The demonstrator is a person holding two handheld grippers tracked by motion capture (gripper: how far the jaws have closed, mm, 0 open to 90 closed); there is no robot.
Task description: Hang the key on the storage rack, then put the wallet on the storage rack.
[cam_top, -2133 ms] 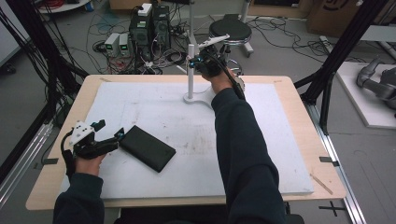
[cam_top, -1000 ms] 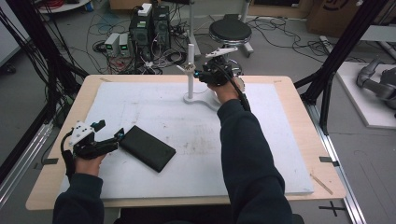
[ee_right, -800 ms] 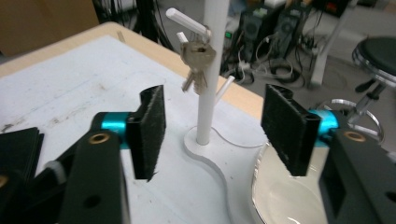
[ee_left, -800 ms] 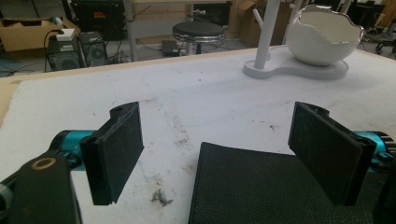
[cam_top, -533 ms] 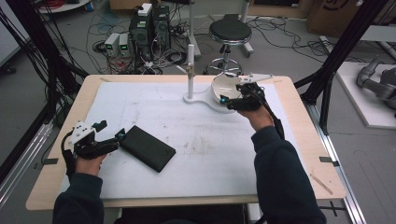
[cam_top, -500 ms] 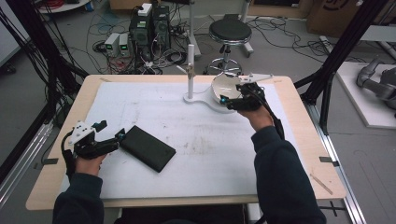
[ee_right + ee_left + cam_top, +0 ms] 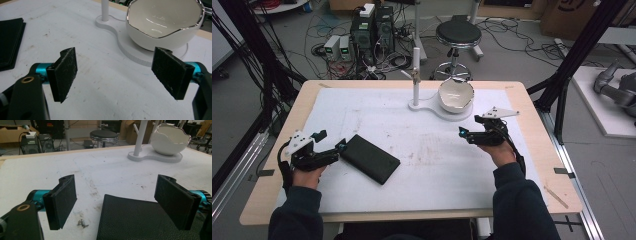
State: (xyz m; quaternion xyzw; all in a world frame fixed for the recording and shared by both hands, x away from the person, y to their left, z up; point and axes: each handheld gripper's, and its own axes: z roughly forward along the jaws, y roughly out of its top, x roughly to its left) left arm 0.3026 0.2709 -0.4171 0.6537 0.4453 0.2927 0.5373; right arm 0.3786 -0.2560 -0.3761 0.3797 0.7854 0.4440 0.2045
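Note:
A white bowl with a jagged, eggshell-like rim [image 7: 455, 95] [image 7: 162, 25] sits on a white stand base [image 7: 432, 107] with an upright post [image 7: 415, 75] at the table's far middle. A flat black case [image 7: 369, 158] [image 7: 135, 220] lies on the white mat at the near left. My left gripper [image 7: 332, 140] [image 7: 116, 187] is open, its jaws straddling the case's near corner without touching it. My right gripper [image 7: 469, 127] [image 7: 115, 65] hovers low over the mat, in front of and right of the bowl. Its jaws have just been opening and stand open with nothing between them.
A white mat [image 7: 432, 165] covers most of the wooden table [image 7: 537, 165]. Black frame posts [image 7: 577, 55] stand at the sides. Behind the far edge are a stool [image 7: 458, 35], electronics boxes [image 7: 372, 25] and floor cables.
My right hand has left the stand's post and swung right and down toward the near side, uncovering the bowl. Its jaws are wider apart. The left hand and the case have not moved.

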